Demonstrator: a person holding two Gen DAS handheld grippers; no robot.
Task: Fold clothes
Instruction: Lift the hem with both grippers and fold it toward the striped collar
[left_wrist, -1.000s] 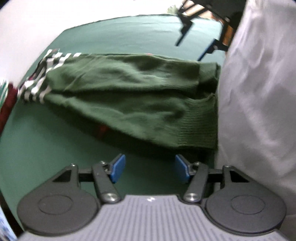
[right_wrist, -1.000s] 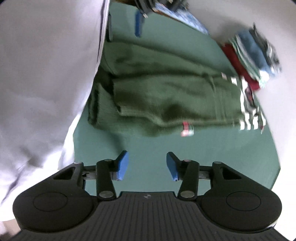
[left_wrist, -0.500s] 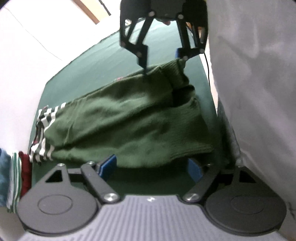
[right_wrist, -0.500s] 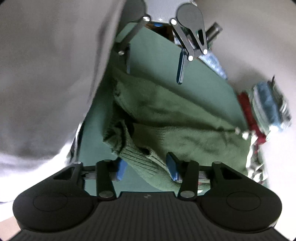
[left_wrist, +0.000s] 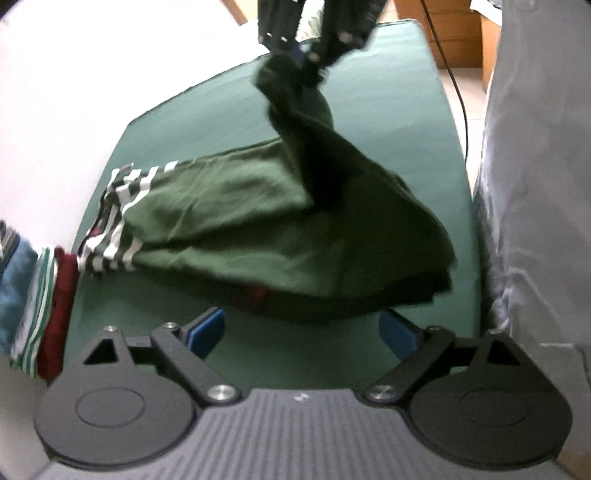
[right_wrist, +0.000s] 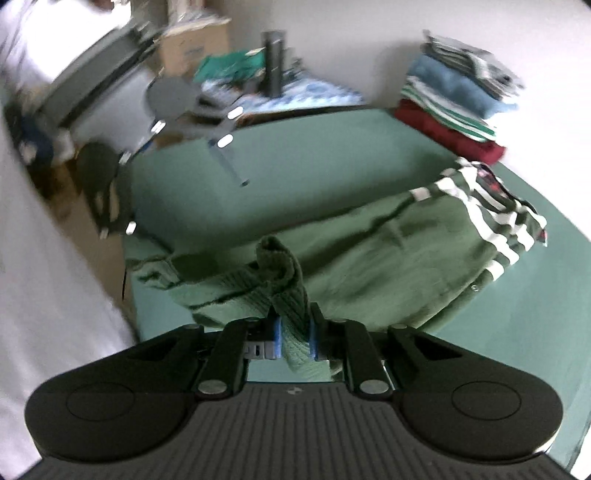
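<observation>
Now that my right tongs (right_wrist: 294, 338) have pinched and lifted the green sweater's (left_wrist: 236, 218) ribbed hem (right_wrist: 284, 291), my left tongs (left_wrist: 301, 330) still gape empty, and folding begins.

Right hand-held gripper (right_wrist: 294, 334): was wide apart above green desk cover (right_wrist: 332, 155) one second ago, now clamped on ribbed hem of dark green knit sweater with white-striped end (right_wrist: 388, 254). Hem corner lifted off desk, pulled up into peak; earlier lay flat. Left hand-held gripper (left_wrist: 301, 332): pads spread wider, now at near edge of sweater, fabric hanging over gap between them.
</observation>
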